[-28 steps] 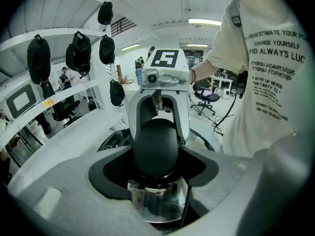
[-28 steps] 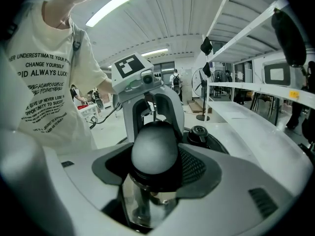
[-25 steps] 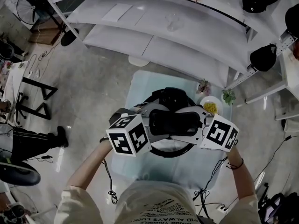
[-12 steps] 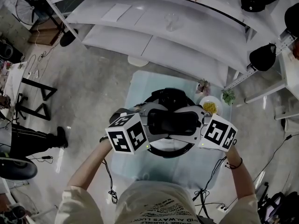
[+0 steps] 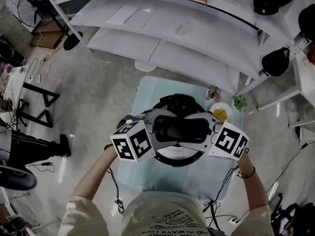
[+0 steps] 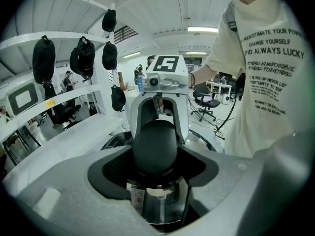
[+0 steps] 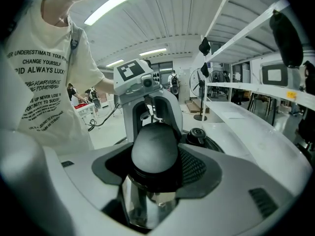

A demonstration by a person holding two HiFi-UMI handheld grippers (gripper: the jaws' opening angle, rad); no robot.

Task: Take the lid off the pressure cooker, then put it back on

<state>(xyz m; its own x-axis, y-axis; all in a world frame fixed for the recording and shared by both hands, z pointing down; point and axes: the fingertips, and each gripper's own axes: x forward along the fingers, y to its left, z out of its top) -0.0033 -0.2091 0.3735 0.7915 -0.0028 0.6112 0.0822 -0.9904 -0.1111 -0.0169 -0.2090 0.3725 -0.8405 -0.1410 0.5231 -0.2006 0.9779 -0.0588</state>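
Clamped wide on opp. ends of lid handle (image 5: 181, 129) w/ L claw (image 6: 156, 154) & R claw (image 7: 155, 156), above cooker (image 5: 184, 162).

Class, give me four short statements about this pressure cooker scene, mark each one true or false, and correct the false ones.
1. The left tongs and the right tongs clamp the black lid handle from opposite ends. True.
2. The small bowl beside the pressure cooker is empty. False: it holds something yellow.
3. The pressure cooker stands on the bare floor. False: it stands on a pale blue table.
4. Black caps hang from a white frame nearby. True.
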